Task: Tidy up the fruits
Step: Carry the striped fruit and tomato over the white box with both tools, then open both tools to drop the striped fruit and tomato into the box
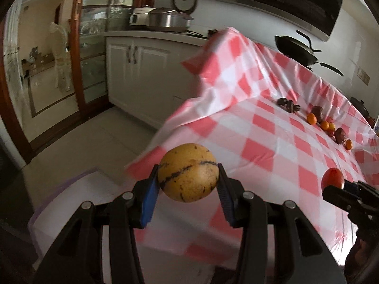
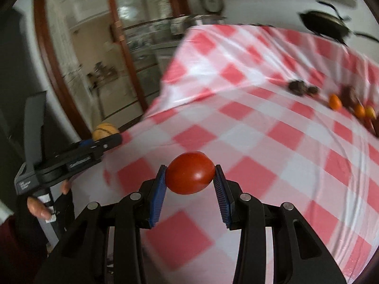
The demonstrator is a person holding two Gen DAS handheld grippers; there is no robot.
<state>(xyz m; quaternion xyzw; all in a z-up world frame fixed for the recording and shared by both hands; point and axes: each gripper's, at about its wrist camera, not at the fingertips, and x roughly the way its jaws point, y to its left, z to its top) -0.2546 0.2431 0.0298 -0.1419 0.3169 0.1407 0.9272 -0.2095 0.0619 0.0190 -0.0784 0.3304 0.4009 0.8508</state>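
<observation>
My left gripper [image 1: 188, 177] is shut on a round yellow fruit with dark streaks [image 1: 187, 172], held over the left edge of the red-and-white checked tablecloth [image 1: 260, 137]. My right gripper [image 2: 190, 174] is shut on a red tomato [image 2: 190, 172] above the cloth. The right wrist view shows the left gripper [image 2: 104, 139] and its yellow fruit [image 2: 105, 130] at the left. In the left wrist view the tomato [image 1: 332, 178] shows at the right. A row of small oranges [image 1: 312, 119] and dark fruits [image 1: 340, 135] lies far right on the cloth.
A black pan [image 1: 296, 49] sits beyond the cloth's far end. Steel pots [image 1: 169, 19] stand on a white cabinet counter at the back. A wood-framed glass door [image 1: 80, 47] is at the left. A white box with a purple rim [image 1: 71, 194] lies below the left gripper.
</observation>
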